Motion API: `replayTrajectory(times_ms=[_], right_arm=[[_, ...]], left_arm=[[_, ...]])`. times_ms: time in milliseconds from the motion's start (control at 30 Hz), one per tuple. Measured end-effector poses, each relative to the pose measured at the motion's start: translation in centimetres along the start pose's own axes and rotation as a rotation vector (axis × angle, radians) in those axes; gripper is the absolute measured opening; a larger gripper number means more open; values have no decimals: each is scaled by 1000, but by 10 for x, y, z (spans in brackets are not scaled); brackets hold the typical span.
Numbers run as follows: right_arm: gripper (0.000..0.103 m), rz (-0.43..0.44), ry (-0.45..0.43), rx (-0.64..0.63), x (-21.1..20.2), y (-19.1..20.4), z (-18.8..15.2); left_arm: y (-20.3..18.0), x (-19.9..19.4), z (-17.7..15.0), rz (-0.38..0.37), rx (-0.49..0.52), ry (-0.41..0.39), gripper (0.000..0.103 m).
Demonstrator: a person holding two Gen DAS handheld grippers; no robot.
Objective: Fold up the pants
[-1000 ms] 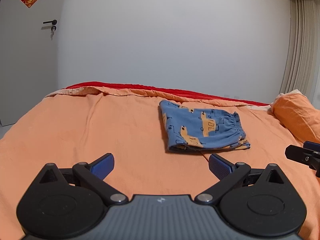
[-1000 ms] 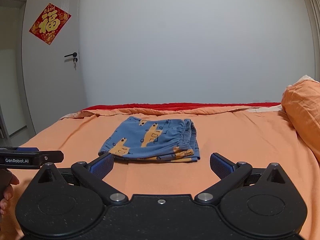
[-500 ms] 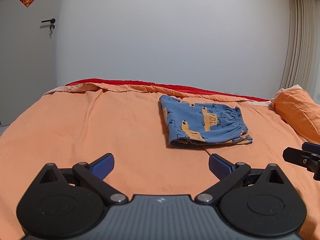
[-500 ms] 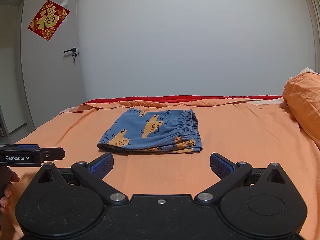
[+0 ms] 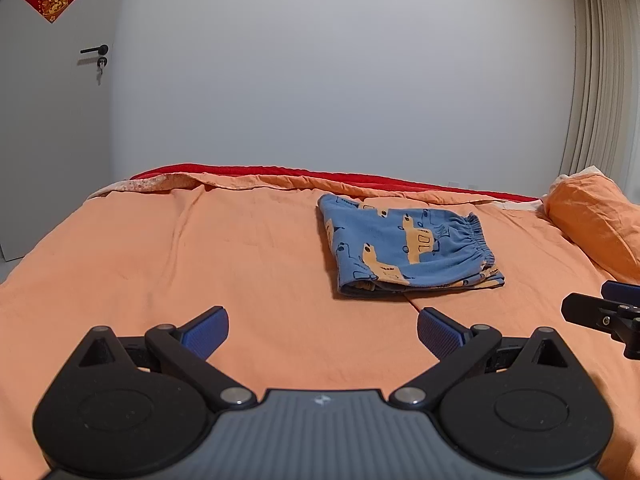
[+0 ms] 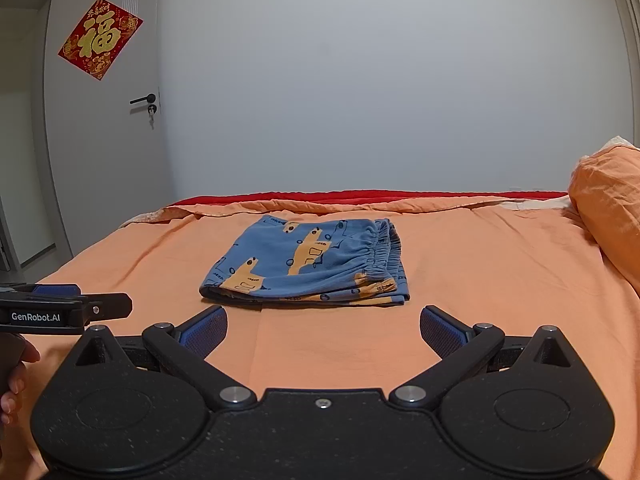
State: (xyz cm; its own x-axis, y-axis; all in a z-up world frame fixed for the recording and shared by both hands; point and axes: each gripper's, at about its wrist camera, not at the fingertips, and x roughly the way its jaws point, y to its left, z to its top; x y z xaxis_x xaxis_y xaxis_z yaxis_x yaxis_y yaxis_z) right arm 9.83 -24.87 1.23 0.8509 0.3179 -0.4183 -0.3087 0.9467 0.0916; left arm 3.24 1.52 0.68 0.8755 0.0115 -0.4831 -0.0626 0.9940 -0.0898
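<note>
Where orange bed (image 5: 240,248) meets white wall (image 5: 320,80): folded pants (image 6: 308,264), both claws spread, empty.

Folded pants (image 6: 308,264) on the bed (image 6: 480,280), pillow (image 6: 608,216) at right, door (image 6: 100,140) behind left

The small blue cotton pants with orange vehicle prints (image 6: 308,266) lie folded into a flat, layered rectangle on the orange bedsheet (image 6: 480,280), toward the far side of the bed. Their gathered elastic waistband faces right, the folded edge left.
</note>
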Motion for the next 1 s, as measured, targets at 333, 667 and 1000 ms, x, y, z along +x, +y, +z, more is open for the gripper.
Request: replayTrajectory(times_ms=[333,667,1000], right_arm=[[102,0,4,1,0,0,-1],[102,3,7,1,0,0,-1],[102,4,8,0,0,0,-2]], left_arm=[[1,0,-2,3,3,3,103],[1,0,-2,3,4,3,103],[1,0,-1,1,6,3,103]])
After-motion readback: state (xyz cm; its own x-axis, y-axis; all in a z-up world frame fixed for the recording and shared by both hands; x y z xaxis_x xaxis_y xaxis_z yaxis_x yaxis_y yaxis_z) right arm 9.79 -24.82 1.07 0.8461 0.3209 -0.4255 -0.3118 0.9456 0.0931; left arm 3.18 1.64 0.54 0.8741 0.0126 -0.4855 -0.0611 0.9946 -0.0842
